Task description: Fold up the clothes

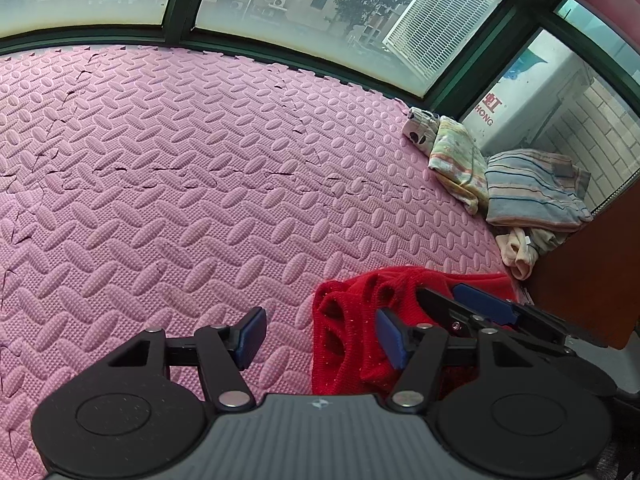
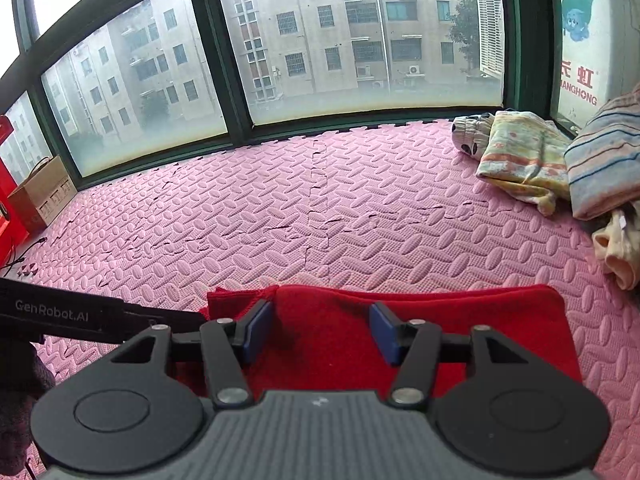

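Note:
A red knit garment lies folded on the pink foam mat at the near right. My left gripper hangs open over its left edge, the right pad above the knit and the left pad above bare mat. From the right, my right gripper reaches in over the same garment. In the right wrist view the red garment spreads flat under my right gripper, which is open with nothing pinched. A finger of my left gripper enters from the left at the garment's corner.
Folded clothes are stacked at the far right: a striped blue piece, a pastel print and a cream item. A brown wooden panel stands at the right. A cardboard box sits at the far left below the windows.

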Motion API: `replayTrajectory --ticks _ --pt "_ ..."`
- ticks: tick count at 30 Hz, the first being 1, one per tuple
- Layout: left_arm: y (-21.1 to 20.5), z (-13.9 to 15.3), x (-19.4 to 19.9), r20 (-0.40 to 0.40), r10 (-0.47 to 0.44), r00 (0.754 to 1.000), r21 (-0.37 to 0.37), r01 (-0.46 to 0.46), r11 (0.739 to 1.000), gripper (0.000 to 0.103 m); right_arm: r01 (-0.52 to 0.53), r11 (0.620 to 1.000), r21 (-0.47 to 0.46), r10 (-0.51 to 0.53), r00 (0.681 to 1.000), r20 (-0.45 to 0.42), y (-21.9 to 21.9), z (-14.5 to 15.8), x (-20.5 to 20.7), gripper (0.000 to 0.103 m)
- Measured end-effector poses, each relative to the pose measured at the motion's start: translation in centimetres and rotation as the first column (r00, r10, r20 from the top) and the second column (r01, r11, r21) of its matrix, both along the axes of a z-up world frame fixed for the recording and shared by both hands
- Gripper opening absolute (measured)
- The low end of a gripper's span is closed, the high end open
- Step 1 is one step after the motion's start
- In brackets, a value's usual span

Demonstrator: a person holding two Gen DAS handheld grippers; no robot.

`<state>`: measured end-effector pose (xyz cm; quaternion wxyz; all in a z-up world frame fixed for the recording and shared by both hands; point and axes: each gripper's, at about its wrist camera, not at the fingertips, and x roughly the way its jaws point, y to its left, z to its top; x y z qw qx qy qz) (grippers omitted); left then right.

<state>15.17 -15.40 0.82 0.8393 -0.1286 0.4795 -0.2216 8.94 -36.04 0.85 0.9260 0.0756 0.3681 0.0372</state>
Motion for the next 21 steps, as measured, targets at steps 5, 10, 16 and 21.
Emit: replayTrajectory --ticks 5,10,16,21 --pt "0.7 0.5 0.5 0.004 0.024 1.000 -0.016 -0.024 1.000 0.064 -0.008 1.000 -0.030 0.009 1.000 0.022 0.6 -0.5 -0.3 0.057" --pt "-0.2 2.3 0.1 0.036 0.004 0.999 -0.053 -0.002 0.999 0.064 0.001 1.000 -0.018 0.000 0.998 0.063 -0.1 1.1 -1.9 0.056" --pt "-2.0 3.6 -1.1 0.071 -0.050 0.996 -0.083 0.056 0.995 0.064 0.010 0.999 -0.032 -0.008 0.997 0.083 -1.6 2.8 -5.6 0.056" --pt "-3.2 3.5 -1.6 0.074 -0.081 0.994 -0.098 0.088 0.991 0.063 -0.017 0.997 -0.069 0.023 0.995 0.094 -1.0 2.4 -7.3 0.056"
